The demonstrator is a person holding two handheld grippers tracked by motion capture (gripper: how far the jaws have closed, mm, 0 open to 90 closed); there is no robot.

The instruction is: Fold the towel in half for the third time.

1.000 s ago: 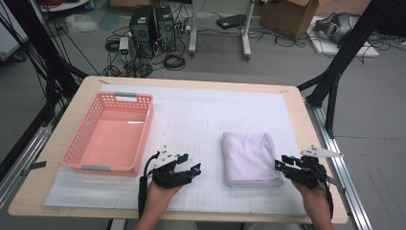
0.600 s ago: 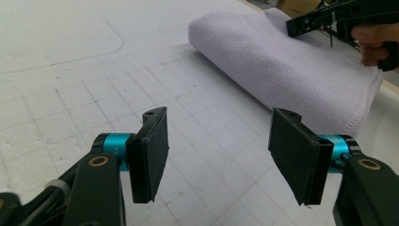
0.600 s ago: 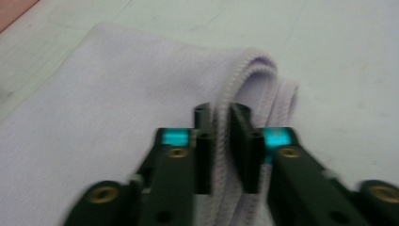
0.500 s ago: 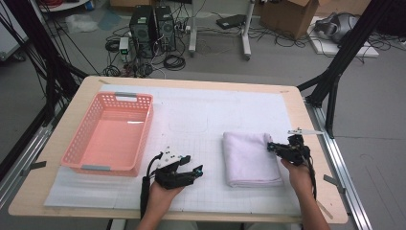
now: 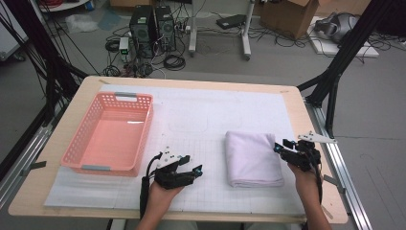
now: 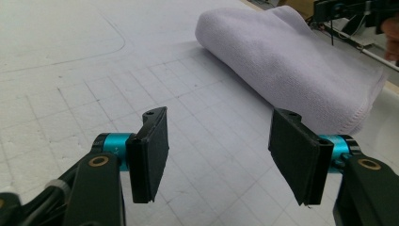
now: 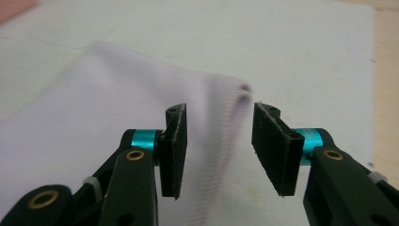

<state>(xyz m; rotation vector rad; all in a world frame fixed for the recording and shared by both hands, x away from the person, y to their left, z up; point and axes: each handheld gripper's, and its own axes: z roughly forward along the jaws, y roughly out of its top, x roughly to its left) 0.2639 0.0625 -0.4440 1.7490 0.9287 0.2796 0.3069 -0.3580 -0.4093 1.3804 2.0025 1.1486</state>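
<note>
A folded white towel (image 5: pixel 253 158) lies on the gridded mat, right of centre. My right gripper (image 5: pixel 281 148) is at its right edge, pointing left over the cloth. In the right gripper view the jaws (image 7: pixel 219 141) stand apart above the towel (image 7: pixel 117 108); they have just been opening, and the pads press on nothing. My left gripper (image 5: pixel 194 172) rests near the front edge, left of the towel, pointing at it. Its jaws (image 6: pixel 221 150) are open and empty over the mat, with the towel (image 6: pixel 291 70) ahead of them.
A pink plastic basket (image 5: pixel 146 129) stands empty at the left of the table. The white gridded mat (image 5: pixel 210 120) covers most of the tabletop. Black frame posts and a metal rail (image 5: pixel 342 167) border the right side.
The right hand has moved away from the front edge and leftward, up to the towel's right side. The left hand has stayed put.
</note>
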